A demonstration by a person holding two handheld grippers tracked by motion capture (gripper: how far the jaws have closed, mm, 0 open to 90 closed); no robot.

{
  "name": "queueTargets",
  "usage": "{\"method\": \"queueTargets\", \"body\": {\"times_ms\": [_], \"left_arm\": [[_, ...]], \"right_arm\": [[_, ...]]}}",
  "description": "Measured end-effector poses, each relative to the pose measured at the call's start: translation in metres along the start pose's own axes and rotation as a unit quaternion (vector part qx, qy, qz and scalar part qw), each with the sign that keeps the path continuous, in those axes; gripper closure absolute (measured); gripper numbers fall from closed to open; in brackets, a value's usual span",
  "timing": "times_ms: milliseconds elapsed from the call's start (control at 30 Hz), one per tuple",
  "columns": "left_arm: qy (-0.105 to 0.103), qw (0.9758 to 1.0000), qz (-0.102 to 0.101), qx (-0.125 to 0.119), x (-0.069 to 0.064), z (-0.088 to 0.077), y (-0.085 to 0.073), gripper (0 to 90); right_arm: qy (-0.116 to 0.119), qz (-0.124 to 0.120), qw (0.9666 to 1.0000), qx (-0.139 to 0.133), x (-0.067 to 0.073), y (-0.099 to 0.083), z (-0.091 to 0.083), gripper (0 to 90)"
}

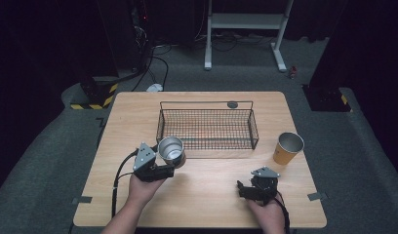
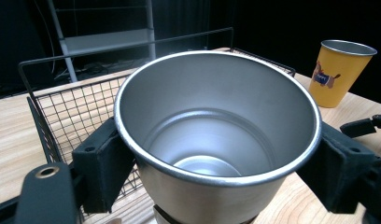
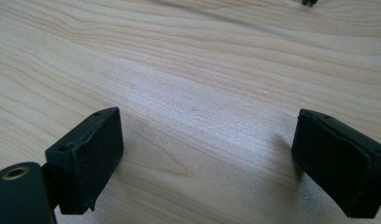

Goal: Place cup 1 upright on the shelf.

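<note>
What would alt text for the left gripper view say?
An empty steel cup is clamped between the left tool's black pads, mouth toward the camera. A wire basket stands behind it, and a yellow cup stands on the table at right.

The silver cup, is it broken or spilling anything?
No, nothing looks wrong. The silver cup is empty and undented, held upright between the left gripper pads beside the wire basket. The yellow cup stands upright on the table, with no spill.

Dark room, grey carpet (image 1: 50,161)
</note>
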State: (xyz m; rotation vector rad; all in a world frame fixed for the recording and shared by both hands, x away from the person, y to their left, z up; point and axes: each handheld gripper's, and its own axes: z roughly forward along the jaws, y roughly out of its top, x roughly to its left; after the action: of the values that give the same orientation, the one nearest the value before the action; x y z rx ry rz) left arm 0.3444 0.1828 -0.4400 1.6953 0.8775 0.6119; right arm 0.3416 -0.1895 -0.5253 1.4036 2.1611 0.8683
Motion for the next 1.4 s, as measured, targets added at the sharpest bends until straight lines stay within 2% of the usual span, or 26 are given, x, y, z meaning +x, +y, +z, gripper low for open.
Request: {"method": "queueTargets", "body": {"times_ms": [233, 833, 1033, 1400], "left_arm": [[0.001, 1.0, -0.004, -0.006, 0.002, 0.002, 0.004, 18.8], [0.007, 1.0, -0.001, -0.003, 0.007, 0.012, 0.015, 18.8], [0.008, 0.9999, 0.005, -0.005, 0.008, 0.015, 0.023, 18.8], [0.01, 0.9999, 0.001, -0.009, 0.013, 0.02, 0.035, 18.8]], "right_arm": [[0.0, 0.0, 1.0, 0.0, 0.0, 0.0, 0.0, 8.9], [0.0, 0.0, 1.0, 0.0, 0.0, 0.0, 0.0, 8.9], [0.0, 0.0, 1.0, 0.0, 0.0, 0.0, 0.0, 8.9], [0.0, 0.0, 1.0, 0.0, 0.0, 0.0, 0.0, 8.9]]}}
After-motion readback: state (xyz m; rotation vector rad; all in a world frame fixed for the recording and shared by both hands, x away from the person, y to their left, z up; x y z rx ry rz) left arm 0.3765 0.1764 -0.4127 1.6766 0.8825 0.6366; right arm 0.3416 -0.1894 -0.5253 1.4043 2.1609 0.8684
